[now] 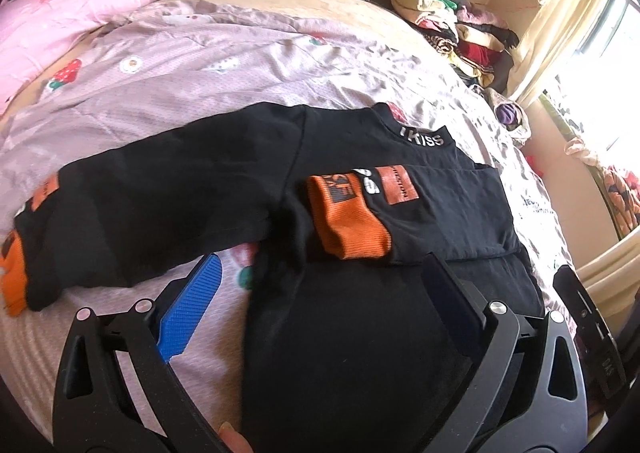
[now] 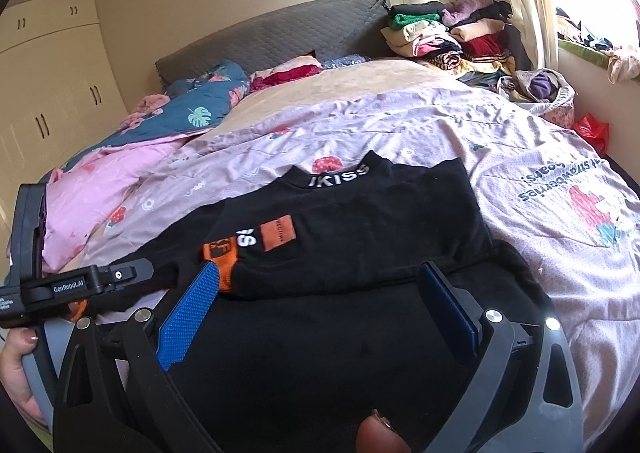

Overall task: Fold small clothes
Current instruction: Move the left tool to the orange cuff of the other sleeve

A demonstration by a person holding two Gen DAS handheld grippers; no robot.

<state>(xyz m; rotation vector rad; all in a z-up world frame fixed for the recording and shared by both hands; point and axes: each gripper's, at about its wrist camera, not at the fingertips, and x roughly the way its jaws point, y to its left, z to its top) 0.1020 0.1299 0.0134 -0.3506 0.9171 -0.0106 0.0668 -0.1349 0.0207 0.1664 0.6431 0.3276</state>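
Observation:
A small black sweater (image 1: 344, 213) with orange cuffs and a white-lettered collar lies flat on the bed. One sleeve is folded across the chest, its orange cuff (image 1: 348, 221) on top. The other sleeve (image 1: 120, 213) stretches left. My left gripper (image 1: 320, 273) is open, its jaws wide apart just above the sweater's lower body, holding nothing. The sweater also fills the right wrist view (image 2: 360, 237). My right gripper (image 2: 320, 281) is open above the sweater's hem, empty. The left gripper's body (image 2: 76, 285) shows at the left of that view.
The bed has a pale pink strawberry-print cover (image 2: 440, 125). A pink and blue quilt (image 2: 180, 113) is bunched at the left. A pile of folded clothes (image 2: 452, 33) sits by the grey headboard (image 2: 280, 33). Window and curtain are at right; wardrobe (image 2: 48, 93) at left.

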